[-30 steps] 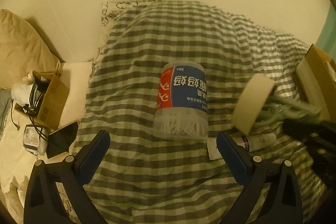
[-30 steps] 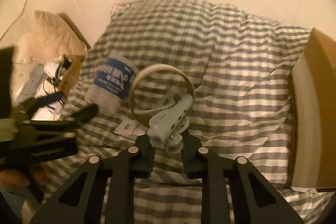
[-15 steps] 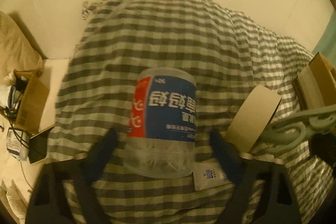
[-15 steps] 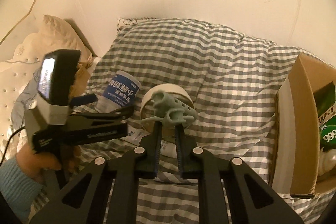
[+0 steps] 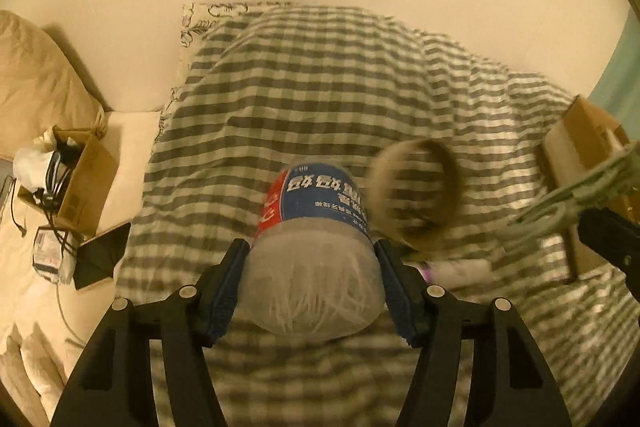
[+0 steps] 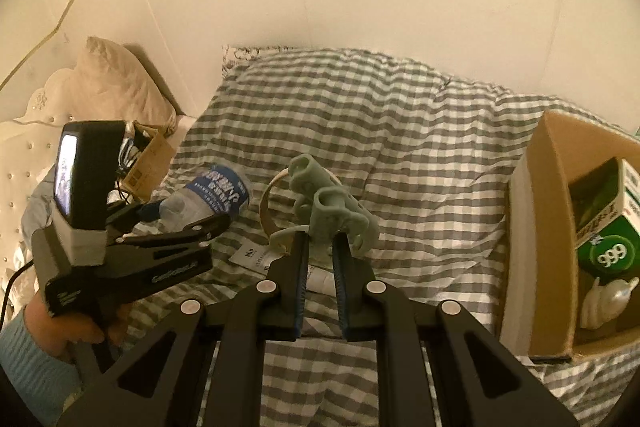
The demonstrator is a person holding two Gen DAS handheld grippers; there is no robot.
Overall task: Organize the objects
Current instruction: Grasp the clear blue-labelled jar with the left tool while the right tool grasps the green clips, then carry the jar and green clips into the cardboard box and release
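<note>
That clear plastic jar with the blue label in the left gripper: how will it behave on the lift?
The jar looks light: clear plastic over thin white sticks. The left gripper is closing, its pads flanking the smooth round wall, so the jar may slip or twist. Lying on its side on the soft checked duvet, it would probably roll if dropped.

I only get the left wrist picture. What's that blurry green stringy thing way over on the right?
Observer: A pale green plastic clip, shut in the right gripper.
Operator: Is anything inside the brown box?
Observer: Yes. The cardboard box holds a green carton marked 999 and a white snail-shaped thing.
Operator: Who's holding my gripper?
Observer: A hand in a light blue sleeve holds the left gripper, whose jaws are closing on the plastic jar.
</note>
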